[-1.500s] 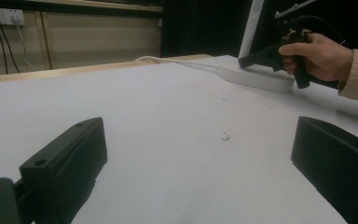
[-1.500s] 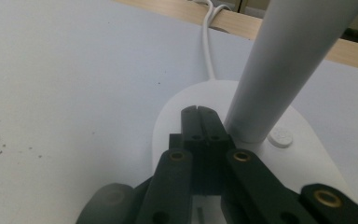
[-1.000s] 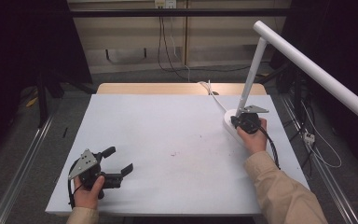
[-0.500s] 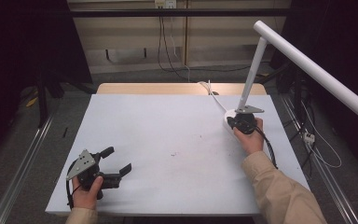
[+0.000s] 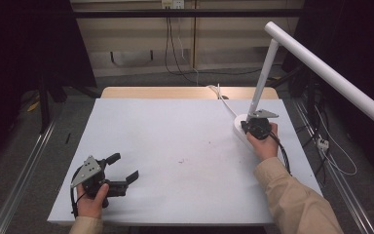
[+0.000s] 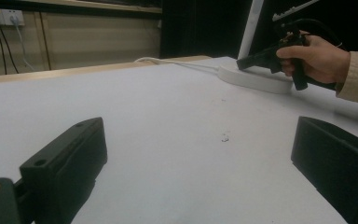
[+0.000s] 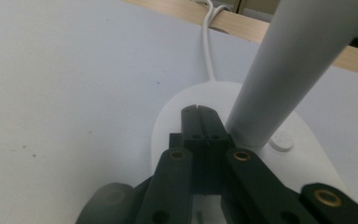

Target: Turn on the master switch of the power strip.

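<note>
At the far right corner of the white table (image 5: 175,146), a white desk lamp (image 5: 265,78) stands on its round base (image 5: 241,127), its post rising at a slant to a long tube head that reaches out over the right edge, its white cord (image 5: 224,100) trailing back off the table's far side. The right gripper (image 7: 198,112) rests its tip on top of that base, jaws pressed flat together with nothing between them; in the right gripper view the closed tip lies just left of the foot of the post (image 7: 279,84), touching or nearly touching it, with a small round button (image 7: 280,141) on the base just to the post's other side. The left gripper (image 5: 124,168) sits well apart at the near left corner, held low over the bare table with its jaws spread wide and empty. As a judgement, the lamp will handle as a stiff, smooth plastic thing with most of its weight in the base, so it should stay planted under a light touch, while the long head and hinged post give leverage enough to tip or swing it if pushed high up. The base is too broad and flat to pinch, and the post is slippery and round; the surest hold looks to be low on the post, or a closed-tip press straight down on the base or its button.
</note>
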Tool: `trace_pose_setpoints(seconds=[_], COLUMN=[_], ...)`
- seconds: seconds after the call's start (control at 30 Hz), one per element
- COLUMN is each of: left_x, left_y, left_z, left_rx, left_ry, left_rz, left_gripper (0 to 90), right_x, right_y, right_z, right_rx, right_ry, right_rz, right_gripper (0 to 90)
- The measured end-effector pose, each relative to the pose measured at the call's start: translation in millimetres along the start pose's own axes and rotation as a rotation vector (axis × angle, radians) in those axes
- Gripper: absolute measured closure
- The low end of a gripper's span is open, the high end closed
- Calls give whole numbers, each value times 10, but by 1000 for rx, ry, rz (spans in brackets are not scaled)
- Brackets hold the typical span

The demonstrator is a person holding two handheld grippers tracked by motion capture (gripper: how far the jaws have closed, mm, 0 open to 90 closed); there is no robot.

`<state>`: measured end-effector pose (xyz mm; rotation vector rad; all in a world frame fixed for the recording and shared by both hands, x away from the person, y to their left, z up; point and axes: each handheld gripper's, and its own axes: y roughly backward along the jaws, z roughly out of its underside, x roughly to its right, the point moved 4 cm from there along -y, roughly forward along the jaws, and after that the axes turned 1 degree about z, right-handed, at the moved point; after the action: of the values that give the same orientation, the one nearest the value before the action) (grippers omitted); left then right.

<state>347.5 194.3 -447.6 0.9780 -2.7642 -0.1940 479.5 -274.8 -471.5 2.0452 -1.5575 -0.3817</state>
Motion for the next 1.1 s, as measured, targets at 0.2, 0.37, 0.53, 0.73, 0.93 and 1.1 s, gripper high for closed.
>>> trace_pose_setpoints(seconds=[0.2,0.37,0.53,0.73,0.93,1.1], left_x=[-1,-2,-9,1,7,1], left_y=[-7,10,24,15,-13,-10], left_z=[4,0,2,-2,1,1], left_rx=[-2,0,2,2,0,-1], left_ry=[0,-1,3,3,4,4], left_rz=[0,-3,-8,-5,2,1], left_gripper=[33,33,33,33,33,33], right_x=[6,-9,13,-30,-84,-119], right_y=[-34,-49,7,55,98,135], right_z=[-1,-14,-32,-8,-18,-26], right_rx=[-9,-12,-2,2,4,-5], right_ry=[-28,-35,-14,-28,-37,-39], right_rz=[-12,-11,-4,-43,-71,-101], right_gripper=[900,900,900,900,797,704])
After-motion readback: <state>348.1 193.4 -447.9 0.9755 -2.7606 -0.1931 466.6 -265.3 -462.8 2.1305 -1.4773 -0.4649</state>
